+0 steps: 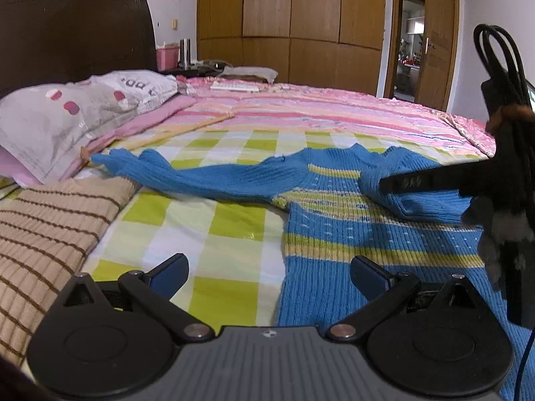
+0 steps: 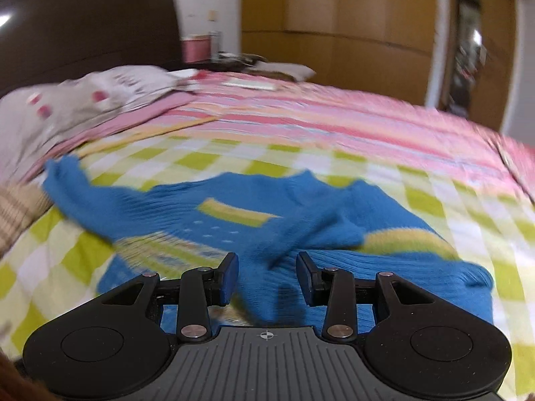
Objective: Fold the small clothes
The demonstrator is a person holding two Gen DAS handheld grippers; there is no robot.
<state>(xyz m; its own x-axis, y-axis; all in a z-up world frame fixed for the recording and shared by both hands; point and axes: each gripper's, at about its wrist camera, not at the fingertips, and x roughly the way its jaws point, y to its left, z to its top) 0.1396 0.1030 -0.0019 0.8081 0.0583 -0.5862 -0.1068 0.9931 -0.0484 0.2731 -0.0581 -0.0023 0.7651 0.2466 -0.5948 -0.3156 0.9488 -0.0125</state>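
On the bed's checked sheet (image 1: 207, 220), a blue striped sweater (image 1: 334, 234) lies with one sleeve folded in; the other remains. Left hand-held gripper (image 1: 269, 275) gapes empty; right hand-held gripper (image 2: 267, 275) stands apart over the folded sleeve.

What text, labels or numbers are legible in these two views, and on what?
Nothing reads cleanly.
Pillow: dark printed letters, seen upside down and foreshortened; not readable.
Right hand-held gripper finger: small raised marks, too small to read.
Left hand-held gripper body: small emblem, no words.
Right wrist view: motion-blurred; only a crosshair mark on the gripper body.
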